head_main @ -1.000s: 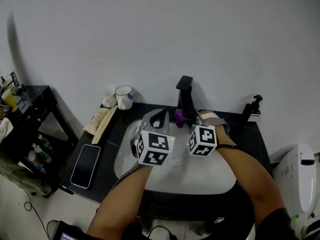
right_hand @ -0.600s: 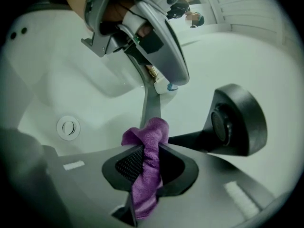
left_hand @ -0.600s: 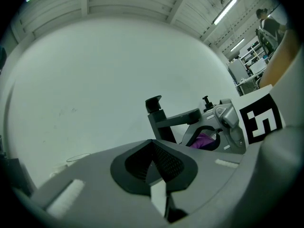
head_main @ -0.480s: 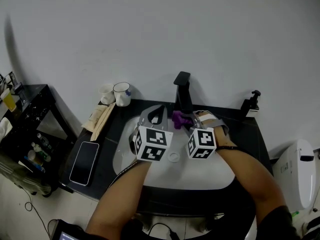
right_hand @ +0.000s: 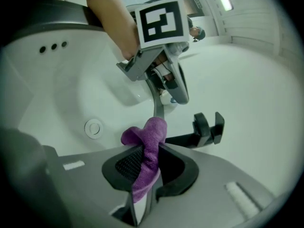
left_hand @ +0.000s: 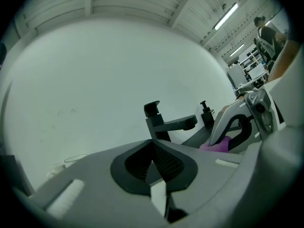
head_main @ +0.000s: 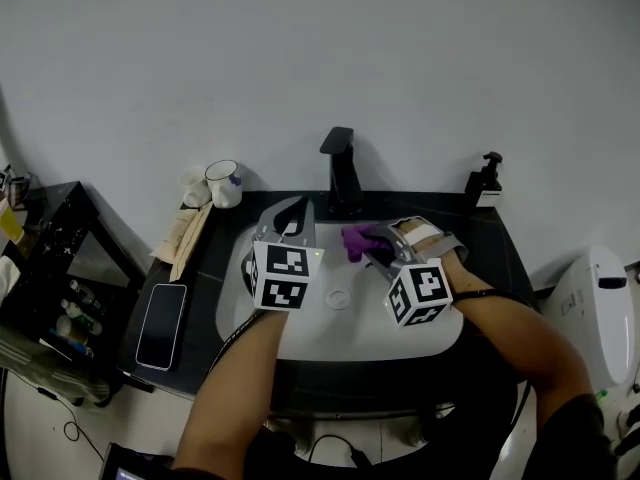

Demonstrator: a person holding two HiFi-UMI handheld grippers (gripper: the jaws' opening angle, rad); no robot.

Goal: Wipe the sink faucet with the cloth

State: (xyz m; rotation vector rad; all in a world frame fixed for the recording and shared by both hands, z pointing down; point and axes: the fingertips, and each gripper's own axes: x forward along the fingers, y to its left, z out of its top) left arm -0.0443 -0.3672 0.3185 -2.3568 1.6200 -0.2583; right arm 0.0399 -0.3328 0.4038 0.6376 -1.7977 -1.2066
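Nearest, at the bottom centre of the head view, two bare forearms reaching up over the front rim of a white oval ceramic sink basin set in a black countertop. Above them, just left of centre, the left gripper, jaws pressed together on nothing, held over the basin's left part. Right of centre, the right gripper, jaws clamped on a purple terry cloth, with a bunched end sticking out past the fingertips. Between the two marker cubes, a round metal drain in the basin floor. Cloth over the back of the basin, just in front of the matte black square faucet at upper centre; touching the spout or not, impossible to tell. At lower left on the countertop, a dark flat smartphone; further up, a pale paper packet; beyond that, two white mugs by the wall. At the right back corner, a small black pump dispenser. Behind everything, a plain white wall.
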